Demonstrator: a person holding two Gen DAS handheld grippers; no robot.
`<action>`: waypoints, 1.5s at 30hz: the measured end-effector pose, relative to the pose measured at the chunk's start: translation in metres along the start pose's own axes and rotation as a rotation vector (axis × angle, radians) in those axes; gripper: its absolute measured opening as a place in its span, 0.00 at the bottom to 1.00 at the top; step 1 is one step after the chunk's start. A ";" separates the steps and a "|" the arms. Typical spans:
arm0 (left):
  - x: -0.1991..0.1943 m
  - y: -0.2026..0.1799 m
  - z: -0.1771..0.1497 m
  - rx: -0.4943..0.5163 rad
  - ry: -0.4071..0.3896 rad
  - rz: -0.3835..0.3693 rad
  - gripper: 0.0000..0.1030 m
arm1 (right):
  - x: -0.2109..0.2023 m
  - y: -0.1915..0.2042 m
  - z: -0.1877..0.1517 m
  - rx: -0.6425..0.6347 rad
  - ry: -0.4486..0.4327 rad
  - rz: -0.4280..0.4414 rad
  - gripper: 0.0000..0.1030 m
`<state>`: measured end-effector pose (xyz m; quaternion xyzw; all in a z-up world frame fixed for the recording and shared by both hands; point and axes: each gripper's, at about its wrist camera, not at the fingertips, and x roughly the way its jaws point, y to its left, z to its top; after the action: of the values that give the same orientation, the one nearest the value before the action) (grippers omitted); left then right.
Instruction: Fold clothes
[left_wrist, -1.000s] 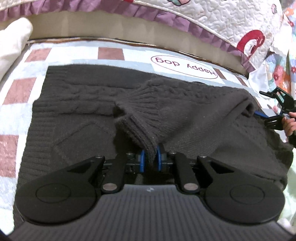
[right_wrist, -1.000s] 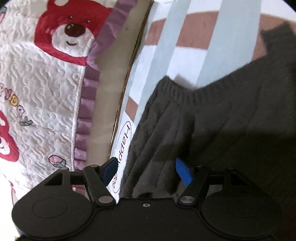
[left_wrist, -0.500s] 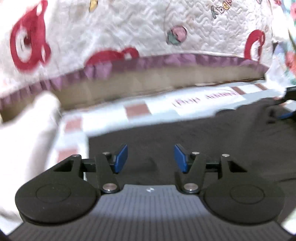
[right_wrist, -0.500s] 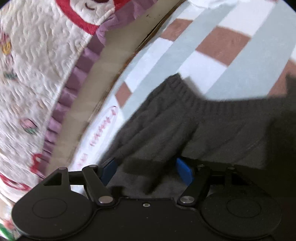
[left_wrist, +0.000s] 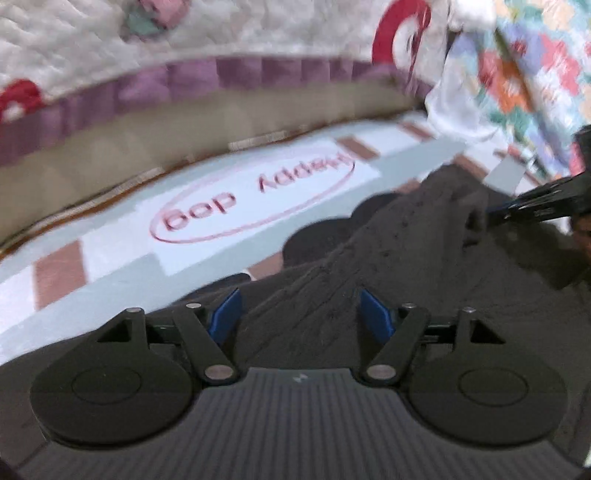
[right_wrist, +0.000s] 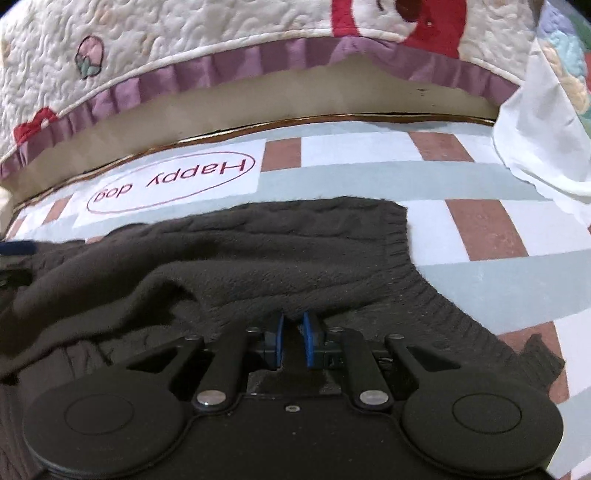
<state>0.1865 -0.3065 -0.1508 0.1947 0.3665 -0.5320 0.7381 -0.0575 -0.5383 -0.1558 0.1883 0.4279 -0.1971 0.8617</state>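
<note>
A dark grey-brown knit sweater (right_wrist: 295, 266) lies on a checked blanket (right_wrist: 480, 225). My right gripper (right_wrist: 293, 341) sits at its near edge, and its jaws are closing, the blue pads pinching a raised fold of the knit. My left gripper (left_wrist: 299, 314) hovers over another part of the sweater (left_wrist: 388, 258). Its jaws are opening, with knit lying between the blue fingertips (left_wrist: 225, 314) but not pressed by them. In the blurred left wrist view the right gripper (left_wrist: 546, 206) shows at the right edge, with a ridge of the sweater drawn up towards it.
A white quilt (right_wrist: 221, 40) with red figures and a purple frill rises behind the blanket. A "Happy dog" label (right_wrist: 173, 181) lies just beyond the sweater. A white cloth (right_wrist: 535, 140) and floral fabric (left_wrist: 535, 74) crowd the right side.
The left gripper let go of the sleeve cuff, opened and swung to the right. The right gripper rolled and went from wide open to pinching a fold of the sweater.
</note>
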 end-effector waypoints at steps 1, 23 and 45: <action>0.009 -0.003 0.002 0.009 0.022 0.014 0.70 | 0.001 0.002 -0.002 -0.024 0.011 -0.003 0.18; -0.101 -0.038 -0.030 -0.211 -0.161 -0.467 0.08 | -0.020 -0.037 -0.017 0.414 -0.061 0.189 0.59; -0.145 -0.048 -0.101 -0.161 -0.071 -0.345 0.43 | -0.081 -0.004 -0.022 0.276 -0.153 0.091 0.70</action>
<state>0.0845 -0.1616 -0.1036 0.0504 0.4093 -0.6262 0.6617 -0.1190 -0.5166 -0.1032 0.3086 0.3207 -0.2288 0.8658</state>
